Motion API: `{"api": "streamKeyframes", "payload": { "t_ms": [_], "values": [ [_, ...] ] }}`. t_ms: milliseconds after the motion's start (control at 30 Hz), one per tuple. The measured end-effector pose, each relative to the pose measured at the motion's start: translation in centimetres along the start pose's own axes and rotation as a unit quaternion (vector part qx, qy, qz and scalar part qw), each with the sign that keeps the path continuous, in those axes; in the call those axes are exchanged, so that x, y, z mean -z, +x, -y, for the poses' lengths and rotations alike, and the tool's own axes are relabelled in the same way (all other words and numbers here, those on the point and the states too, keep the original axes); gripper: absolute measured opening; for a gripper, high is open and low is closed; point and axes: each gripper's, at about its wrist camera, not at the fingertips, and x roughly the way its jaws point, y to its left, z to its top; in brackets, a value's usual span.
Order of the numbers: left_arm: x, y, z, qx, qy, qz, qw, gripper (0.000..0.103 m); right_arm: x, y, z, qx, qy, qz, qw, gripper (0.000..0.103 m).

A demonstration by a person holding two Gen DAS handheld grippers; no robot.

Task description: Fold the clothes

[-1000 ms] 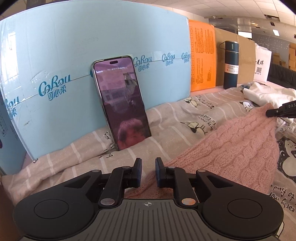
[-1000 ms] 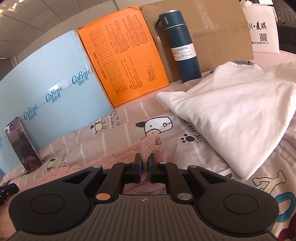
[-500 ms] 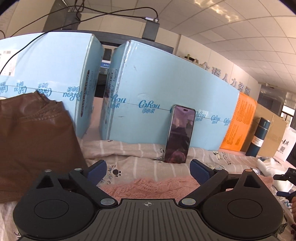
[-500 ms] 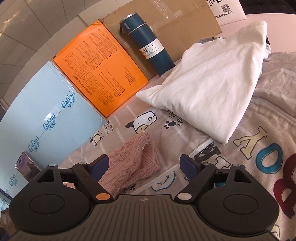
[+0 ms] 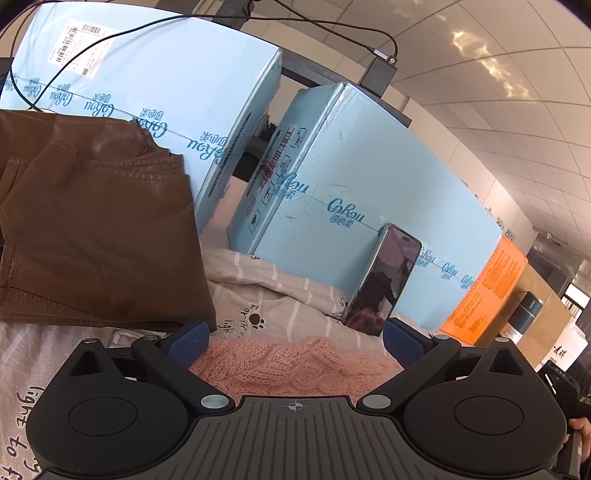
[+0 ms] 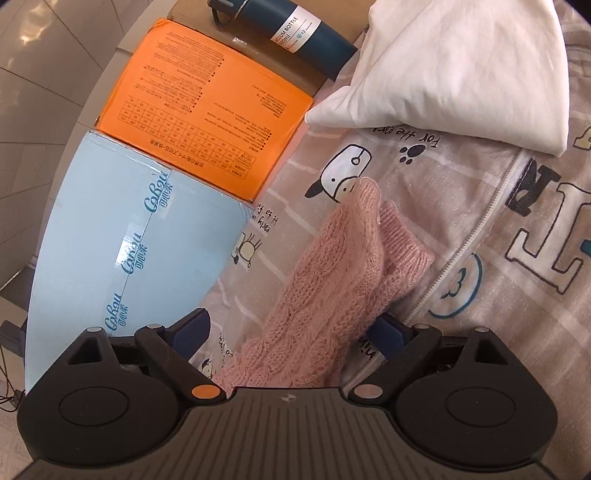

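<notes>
1. Left wrist view: the left tool has its jaws wide apart and grips nothing. The pink sweater lies on the bed directly under and between the fingers, its knit edge running across the frame.
2. Left wrist view: a brown jacket lies close on the left, and a phone leans on the blue box just behind the sweater. Open sheet shows only in a narrow strip between jacket and phone, so I judge any sweep forward should stay low and short to avoid tipping the phone.
3. Right wrist view: the right tool is also spread wide and empty. The sweater reaches away from it, ending in a cuff or hem that lies partly doubled over itself.
4. Right wrist view: a white shirt lies at the far side of the bed, apart from the pink end; a bottle and orange box stand along the back edge. The patterned sheet to the right is bare and gives the best room.
5. Judgement: the next grip probably wants both layers at a corner, pinched squarely, so the fold lands flat.
</notes>
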Motion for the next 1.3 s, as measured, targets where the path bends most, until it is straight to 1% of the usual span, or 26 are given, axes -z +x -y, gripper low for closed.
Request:
{"api": "streamKeyframes", "payload": {
  "t_ms": [67,133,167,200,233,300,400,467,567,733,800,933,967,1033,1067,1167,1300],
  "values": [
    [0.2,0.0,-0.1,-0.001,0.0,0.001,1.0,0.102,0.4,0.7,-0.7,0.015,-0.023,0.033,0.999,0.09],
    [0.3,0.0,-0.2,-0.003,0.0,0.002,1.0,0.102,1.3,1.1,-1.3,0.03,-0.063,0.06,0.996,0.086],
    [0.4,0.1,-0.2,-0.006,0.005,0.001,1.0,0.102,1.7,1.2,-1.5,0.044,-0.084,0.068,0.993,0.069],
    [0.5,0.3,-0.1,-0.011,0.011,-0.002,0.9999,0.102,2.1,1.3,-1.7,0.057,-0.105,0.075,0.99,0.045],
    [0.6,0.5,0.0,-0.014,0.018,-0.005,0.9997,0.102,2.3,1.4,-1.8,0.073,-0.127,0.08,0.986,0.038],
    [0.9,0.8,0.2,-0.019,0.031,-0.01,0.9993,0.102,2.4,1.1,-1.5,0.073,-0.146,0.097,0.982,0.024],
    [1.2,0.8,0.7,-0.021,0.051,-0.008,0.9984,0.102,2.0,0.6,-1.1,0.066,-0.143,0.114,0.981,0.014],
    [1.3,0.7,1.0,-0.015,0.059,-0.003,0.9981,0.102,1.8,-0.1,-1.1,0.059,-0.141,0.135,0.979,0.013],
    [1.2,0.5,1.1,-0.004,0.062,0.002,0.9981,0.102,1.5,-1.4,-1.6,0.051,-0.144,0.176,0.972,0.011],
    [1.2,0.2,1.2,0.002,0.065,0.012,0.9978,0.102,0.9,-4.0,-2.1,0.064,-0.161,0.247,0.954,0.011],
    [1.2,0.4,1.4,0.001,0.07,0.009,0.9975,0.102,0.7,-4.2,-2.1,0.077,-0.175,0.254,0.948,0.011],
    [1.4,0.5,1.7,0.0,0.083,0.007,0.9965,0.102,2.0,-3.7,-3.0,0.072,-0.239,0.251,0.935,0.011],
    [1.4,0.5,1.7,0.002,0.085,0.007,0.9964,0.102,2.8,-3.8,-3.6,0.057,-0.269,0.249,0.929,0.011],
    [1.5,0.6,1.8,0.004,0.086,0.006,0.9963,0.102,3.8,-4.0,-4.3,0.023,-0.307,0.238,0.921,0.012],
    [1.5,0.6,1.8,0.003,0.087,0.006,0.9962,0.102,4.5,-4.1,-4.8,-0.002,-0.326,0.225,0.918,0.012],
    [1.5,0.6,1.8,0.004,0.087,0.005,0.9962,0.102,6.4,-4.3,-6.1,-0.048,-0.378,0.191,0.905,0.012],
    [1.6,0.6,1.9,0.006,0.088,0.005,0.9961,0.102,9.2,-4.1,-7.6,-0.089,-0.431,0.133,0.888,0.014]
  ]
}}
